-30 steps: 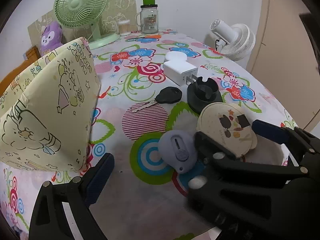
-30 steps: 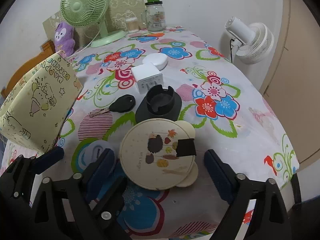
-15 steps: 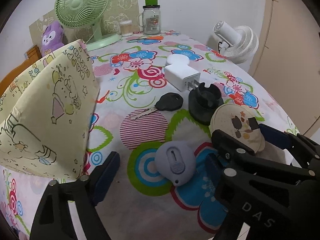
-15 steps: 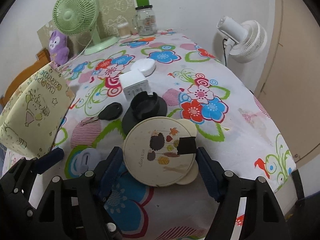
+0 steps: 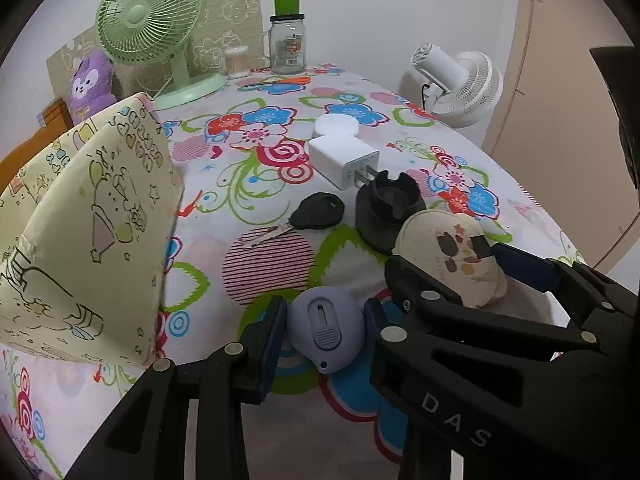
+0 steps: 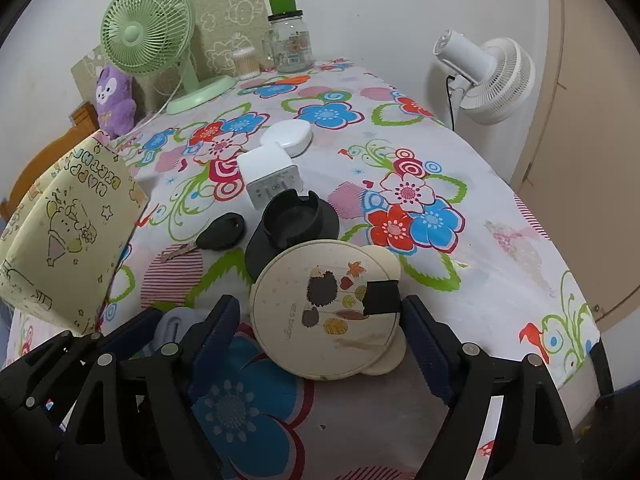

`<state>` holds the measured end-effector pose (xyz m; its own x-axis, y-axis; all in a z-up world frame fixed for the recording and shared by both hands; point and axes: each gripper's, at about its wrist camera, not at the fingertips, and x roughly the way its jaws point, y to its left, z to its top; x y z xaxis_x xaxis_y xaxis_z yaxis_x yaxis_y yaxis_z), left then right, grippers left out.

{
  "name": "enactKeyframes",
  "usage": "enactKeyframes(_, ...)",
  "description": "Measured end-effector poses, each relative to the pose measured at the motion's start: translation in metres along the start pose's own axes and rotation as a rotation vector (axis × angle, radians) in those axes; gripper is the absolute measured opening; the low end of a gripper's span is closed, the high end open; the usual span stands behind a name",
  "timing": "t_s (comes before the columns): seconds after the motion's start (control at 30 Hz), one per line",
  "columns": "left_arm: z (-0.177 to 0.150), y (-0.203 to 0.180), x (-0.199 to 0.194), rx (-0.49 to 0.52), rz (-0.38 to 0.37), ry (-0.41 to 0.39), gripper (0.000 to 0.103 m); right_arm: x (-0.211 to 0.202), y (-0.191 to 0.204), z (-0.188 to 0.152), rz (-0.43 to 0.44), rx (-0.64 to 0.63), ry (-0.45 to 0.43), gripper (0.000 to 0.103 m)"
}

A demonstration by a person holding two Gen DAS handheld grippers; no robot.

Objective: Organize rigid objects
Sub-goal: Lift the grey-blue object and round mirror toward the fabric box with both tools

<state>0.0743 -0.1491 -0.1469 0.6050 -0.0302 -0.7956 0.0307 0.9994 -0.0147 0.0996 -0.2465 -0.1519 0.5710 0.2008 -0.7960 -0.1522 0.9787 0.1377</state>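
My left gripper point(image 5: 325, 322) is closing on a lilac round device point(image 5: 326, 330) lying on the flowered tablecloth, and both blue pads touch its sides. To its right, my right gripper point(image 6: 320, 308) straddles a cream round disc with a hedgehog picture point(image 6: 324, 312). Its jaws are opening: the right pad is close to the disc's rim and the left pad stands apart. Behind lie a black key point(image 5: 318, 212), a black notched holder point(image 5: 386, 204), a white charger point(image 5: 342, 160) and a white round case point(image 5: 335, 127).
A yellow cartoon-print paper bag point(image 5: 92, 232) stands at the left. At the far end are a green desk fan point(image 5: 148, 12), a glass jar point(image 5: 287, 46) and a purple plush point(image 5: 91, 84). A white fan point(image 5: 460, 80) stands beyond the table's right edge.
My left gripper's fingers came in from wide apart until they touch the lilac device. The right gripper's fingers narrowed around the cream disc, then widened again.
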Motion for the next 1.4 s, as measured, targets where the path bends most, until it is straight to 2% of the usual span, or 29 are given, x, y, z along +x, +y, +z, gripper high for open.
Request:
enactKeyframes(0.07,0.0,0.0,0.0,0.004,0.006,-0.002,0.04,0.0,0.001,0.0,-0.005,-0.004,-0.005,0.08)
enactKeyframes(0.23,-0.001,0.0,-0.001,0.016,0.01,-0.003,0.04,0.001,0.001,0.001,0.002,-0.02,-0.002,0.081)
enactKeyframes(0.53,0.003,0.011,0.001,-0.007,0.032,0.0,0.04,0.009,0.006,0.005,-0.015,-0.006,0.0,0.096)
enactKeyframes(0.57,0.003,0.011,0.002,-0.008,0.032,0.001,0.04,0.009,0.007,0.005,-0.027,-0.001,0.0,0.093)
enactKeyframes(0.6,0.004,0.011,0.002,-0.008,0.032,0.0,0.04,0.009,0.007,0.006,-0.046,-0.001,0.0,0.081)
enactKeyframes(0.63,0.004,0.011,0.002,-0.006,0.033,-0.001,0.04,0.008,0.007,0.006,-0.078,0.0,-0.005,0.079)
enactKeyframes(0.93,0.008,0.013,-0.001,-0.016,0.01,0.005,0.04,0.002,0.005,0.007,-0.094,0.031,0.012,0.079)
enactKeyframes(1.4,0.022,0.016,-0.031,-0.006,0.001,-0.042,0.04,-0.033,0.015,0.019,-0.108,0.03,-0.037,0.079)
